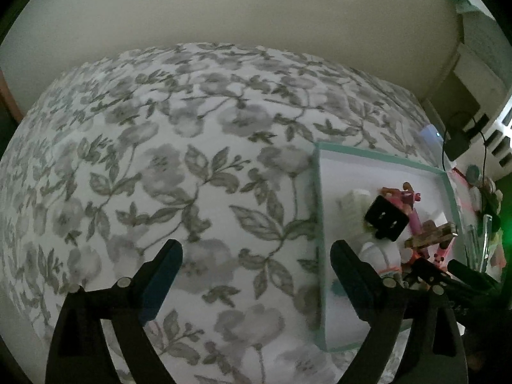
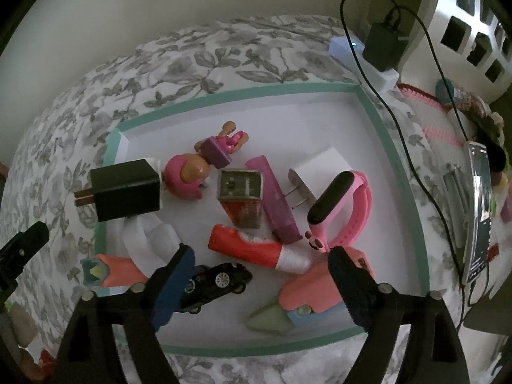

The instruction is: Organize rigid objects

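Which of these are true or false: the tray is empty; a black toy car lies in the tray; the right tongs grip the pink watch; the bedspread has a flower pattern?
1. The tray is empty. False: it holds many small items.
2. A black toy car lies in the tray. True.
3. The right tongs grip the pink watch. False: they stand open, holding nothing.
4. The bedspread has a flower pattern. True.
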`<state>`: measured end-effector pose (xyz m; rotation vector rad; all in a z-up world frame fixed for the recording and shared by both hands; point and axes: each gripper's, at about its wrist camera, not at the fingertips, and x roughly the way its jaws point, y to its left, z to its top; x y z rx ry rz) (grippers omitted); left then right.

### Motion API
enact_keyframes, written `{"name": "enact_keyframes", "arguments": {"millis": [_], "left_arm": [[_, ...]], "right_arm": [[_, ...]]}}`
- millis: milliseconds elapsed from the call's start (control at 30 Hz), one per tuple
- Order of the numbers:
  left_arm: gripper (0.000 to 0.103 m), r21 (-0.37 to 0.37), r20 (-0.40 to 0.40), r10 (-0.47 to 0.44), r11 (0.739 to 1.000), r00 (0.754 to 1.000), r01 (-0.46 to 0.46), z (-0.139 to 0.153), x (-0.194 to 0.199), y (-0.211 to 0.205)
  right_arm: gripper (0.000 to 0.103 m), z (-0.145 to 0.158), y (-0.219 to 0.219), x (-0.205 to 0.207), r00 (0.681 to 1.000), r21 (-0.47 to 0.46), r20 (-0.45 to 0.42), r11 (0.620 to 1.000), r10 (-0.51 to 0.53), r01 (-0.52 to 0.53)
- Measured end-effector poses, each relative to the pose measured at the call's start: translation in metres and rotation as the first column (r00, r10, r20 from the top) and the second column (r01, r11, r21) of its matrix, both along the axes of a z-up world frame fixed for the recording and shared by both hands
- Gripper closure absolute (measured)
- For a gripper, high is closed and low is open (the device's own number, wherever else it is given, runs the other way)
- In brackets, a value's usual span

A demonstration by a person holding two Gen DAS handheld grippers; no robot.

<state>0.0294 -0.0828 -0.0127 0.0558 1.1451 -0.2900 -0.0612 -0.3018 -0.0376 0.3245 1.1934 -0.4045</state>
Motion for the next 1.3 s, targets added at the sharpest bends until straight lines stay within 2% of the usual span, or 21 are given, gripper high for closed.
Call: {"name": "enact_keyframes", "arguments": {"millis": [200, 233, 267, 300, 633, 833, 1033, 1167, 1300], "left_arm": [[0.007, 0.016, 0.049, 0.013, 1.000, 0.999, -0.014, 0.005, -0.009, 0.012], [0.005, 0.016, 0.057, 0.016, 1.000, 0.998, -0.017, 0.006, -0.010, 0.014], [0.002, 0.013, 0.065, 0.021, 1.000, 0.998, -0.022, 0.008, -0.011, 0.017], [0.002, 0.010, 0.069, 0.024, 1.000, 0.997, -0.025, 0.009, -0.012, 0.018], [0.002, -0.010, 0.098, 0.024, 1.000, 0.995, -0.023, 0.020, -0.024, 0.030], [0.002, -0.029, 0.082, 0.008, 1.000, 0.997, -0.006, 0.024, -0.030, 0.033], [0.002, -0.011, 0.107, 0.010, 1.000, 0.994, -0.009, 0.030, -0.034, 0.033], [0.002, -0.011, 0.137, 0.013, 1.000, 0.991, -0.011, 0.035, -0.037, 0.033], [0.002, 0.022, 0.155, 0.018, 1.000, 0.988, -0.022, 0.037, -0.037, 0.033]], "right_arm": [[0.014, 0.003, 0.003, -0.006, 1.000, -0.009, 0.022, 1.000, -0.001, 0.001], [0.012, 0.003, 0.003, -0.007, 1.000, -0.008, 0.028, 1.000, -0.003, 0.004], [0.003, 0.004, 0.003, -0.009, 0.999, -0.006, 0.034, 1.000, -0.007, 0.008], [0.000, 0.006, 0.004, -0.011, 0.999, -0.005, 0.046, 1.000, -0.013, 0.013], [0.000, 0.026, 0.019, -0.025, 0.993, -0.018, 0.119, 1.000, -0.007, 0.009], [0.000, 0.041, 0.033, -0.031, 0.986, -0.032, 0.165, 0.999, 0.010, -0.005], [0.000, 0.053, 0.045, -0.034, 0.979, -0.055, 0.204, 0.998, 0.028, -0.017], [0.000, 0.055, 0.050, -0.033, 0.978, -0.064, 0.206, 0.998, 0.038, -0.025], [0.000, 0.055, 0.051, -0.032, 0.978, -0.067, 0.205, 0.997, 0.039, -0.026]]}}
